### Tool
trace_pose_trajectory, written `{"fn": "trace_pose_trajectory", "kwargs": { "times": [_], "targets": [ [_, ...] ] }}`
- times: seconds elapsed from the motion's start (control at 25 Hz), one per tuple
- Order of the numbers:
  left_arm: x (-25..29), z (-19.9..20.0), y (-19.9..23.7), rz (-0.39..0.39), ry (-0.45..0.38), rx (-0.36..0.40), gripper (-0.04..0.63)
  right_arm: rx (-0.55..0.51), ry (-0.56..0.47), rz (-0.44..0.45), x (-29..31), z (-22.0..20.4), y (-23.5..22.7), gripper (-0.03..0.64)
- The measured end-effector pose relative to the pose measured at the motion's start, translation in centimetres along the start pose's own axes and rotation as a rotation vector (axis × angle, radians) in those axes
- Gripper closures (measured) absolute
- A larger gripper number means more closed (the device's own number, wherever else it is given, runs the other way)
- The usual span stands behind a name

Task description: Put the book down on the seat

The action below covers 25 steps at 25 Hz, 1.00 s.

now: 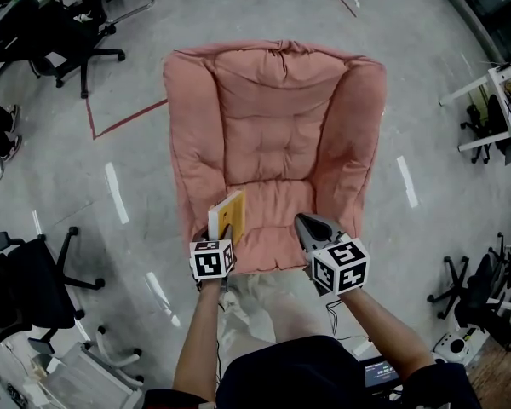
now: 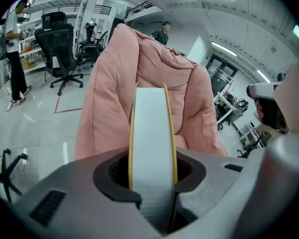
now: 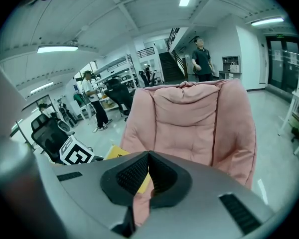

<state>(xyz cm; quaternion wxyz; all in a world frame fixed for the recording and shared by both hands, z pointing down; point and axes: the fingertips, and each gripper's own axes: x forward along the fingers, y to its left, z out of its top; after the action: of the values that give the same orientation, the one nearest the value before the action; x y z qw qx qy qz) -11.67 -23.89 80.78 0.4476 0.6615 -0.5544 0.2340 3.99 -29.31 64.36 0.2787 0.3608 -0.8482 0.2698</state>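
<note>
Gripping the book point(image 2: 152, 128) by its lower part, the left gripper point(image 2: 152, 176) has its jaws spread fairly wide, pads pressed on both yellow covers, white page block facing its own cam. Book stands upright on edge over the front-left of the seat point(image 1: 277, 203) of the pink chair point(image 1: 272, 100), and looks clear of the cushion, not set down yet. Prob held vertical bc a two-jaw clamp can only pinch it across the covers w/o it flopping open; imo it needs tilting flat before release. Right gripper point(image 1: 317, 228) hangs just beside, also over the seat front, jaws closed together w/ nothing between them, only pink fabric behind. Reads as a spare hand, maybe there to steady the book. Person stands right at the chair front, so the drop looks short. Writing: none readable on cover or page edge in any view. Marker cubes point(image 1: 211, 260) show black/white square codes only, no letters. No brand tag visible on the chair. Red tape lines point(image 1: 128, 118) on the floor point(image 1: 68, 186), no text.
</note>
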Motion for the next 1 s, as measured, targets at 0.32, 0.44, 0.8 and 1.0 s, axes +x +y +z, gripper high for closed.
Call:
{"fn": "trace_pose_trajectory", "kwargs": {
  "times": [0.32,0.44,0.8,1.0],
  "targets": [
    [1.3,-0.5,0.7,-0.026,0.016,-0.041,0.445,-0.005,0.020,0.012,0.7,-0.5,0.4,0.597],
    [1.8,-1.1,1.1,-0.027,0.026,-0.059,0.445,-0.002,0.031,0.013,1.1,-0.9,0.5,0.597],
    [3.0,-1.6,1.8,-0.066,0.062,-0.084,0.442,0.002,0.067,0.027,2.4,-2.4,1.0,0.597],
    [3.3,-1.6,2.0,-0.064,0.060,-0.080,0.430,0.005,0.073,0.032,3.0,-2.6,1.4,0.597]
  ]
}}
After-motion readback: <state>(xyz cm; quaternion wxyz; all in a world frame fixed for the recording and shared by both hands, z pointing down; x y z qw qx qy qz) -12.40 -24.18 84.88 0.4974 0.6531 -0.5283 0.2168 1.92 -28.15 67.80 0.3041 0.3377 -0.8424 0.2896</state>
